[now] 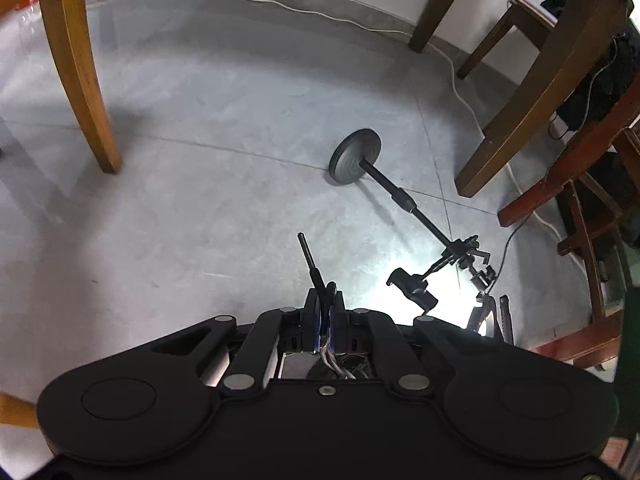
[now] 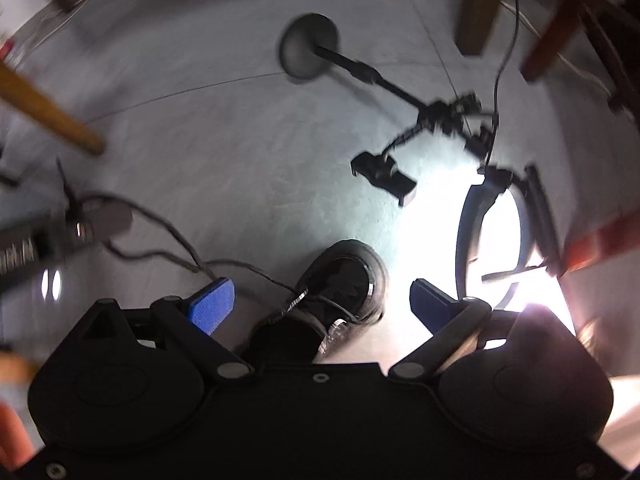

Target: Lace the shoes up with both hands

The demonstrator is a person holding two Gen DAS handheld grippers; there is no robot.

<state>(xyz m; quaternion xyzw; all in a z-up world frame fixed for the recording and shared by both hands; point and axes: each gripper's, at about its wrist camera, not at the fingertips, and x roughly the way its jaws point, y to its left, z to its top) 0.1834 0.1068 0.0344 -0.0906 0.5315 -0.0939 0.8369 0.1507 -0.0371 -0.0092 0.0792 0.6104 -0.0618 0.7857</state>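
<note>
Down near the floor, the left gripper [image 1: 323, 312] has its two blue pads pressed almost together. They pinch a lace [image 1: 316, 276]. The dark stiff tip of the lace sticks up past the pads, and pale strands of it hang down behind them toward the gripper's body. Nothing else sits between those pads.

The right gripper [image 2: 320, 300] is spread wide. Its blue pads [image 2: 212, 304] stand far apart, one on each side of the view, and they hold nothing and touch nothing. Right between them, lower down on the floor, is the shoe [image 2: 340, 280]. It is black and shiny, with its toe pointing away from the gripper. Thin lace runs out from the shoe's top toward the left side of the right wrist view, where it loops over the floor [image 2: 200, 140]. That view is blurry, so the small parts of the shoe are hard to make out.

The floor is grey and smooth. A black stand [image 1: 354, 156] with a round foot and a long rod is seen from above, and a clamp [image 1: 412, 284] hangs on its arm. A bright ring lamp [image 2: 496, 236] glows beside the shoe and makes a white patch on the floor. A yellow wooden chair leg [image 1: 80, 80] is to the left, and darker wooden legs [image 1: 532, 92] are to the right. A white cord [image 1: 280, 4] runs along the wall.
</note>
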